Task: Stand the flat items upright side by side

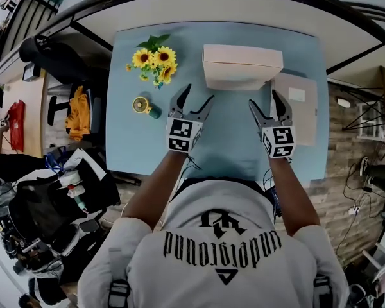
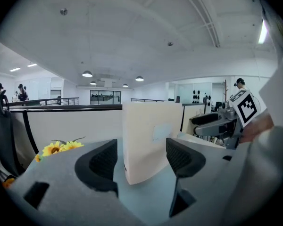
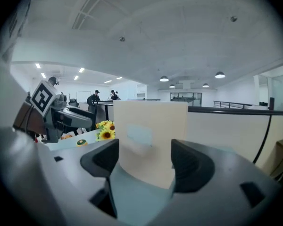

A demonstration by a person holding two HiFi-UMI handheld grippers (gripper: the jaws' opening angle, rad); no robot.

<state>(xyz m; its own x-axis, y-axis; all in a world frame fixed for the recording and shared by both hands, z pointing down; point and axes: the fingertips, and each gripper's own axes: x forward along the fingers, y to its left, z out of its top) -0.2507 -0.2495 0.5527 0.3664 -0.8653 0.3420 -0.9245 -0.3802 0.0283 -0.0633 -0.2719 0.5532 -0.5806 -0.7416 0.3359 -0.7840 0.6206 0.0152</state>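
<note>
At worktop (image 1: 135,140) 12 o'clock, cream flat item (image 1: 242,66) stands upright. I see second flat item (image 1: 295,108) lying at 2 o'clock. My left tool (image 1: 199,95) and right tool (image 1: 263,100): jaws apart, empty, short of cream flat item. Sunflowers (image 1: 155,61) at 10 o'clock.

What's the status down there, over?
Left gripper, right gripper open, empty. Upright box stands mid-table; second box lies flat to its right. Nothing in the way.

Lighting: bright, even indoor light from round ceiling lamps (image 2: 87,74) and strip lights (image 3: 40,66); soft faint shadows on the pale blue tabletop (image 1: 228,143); strong fisheye bending with dark corners; nearest foreground blurred.
</note>
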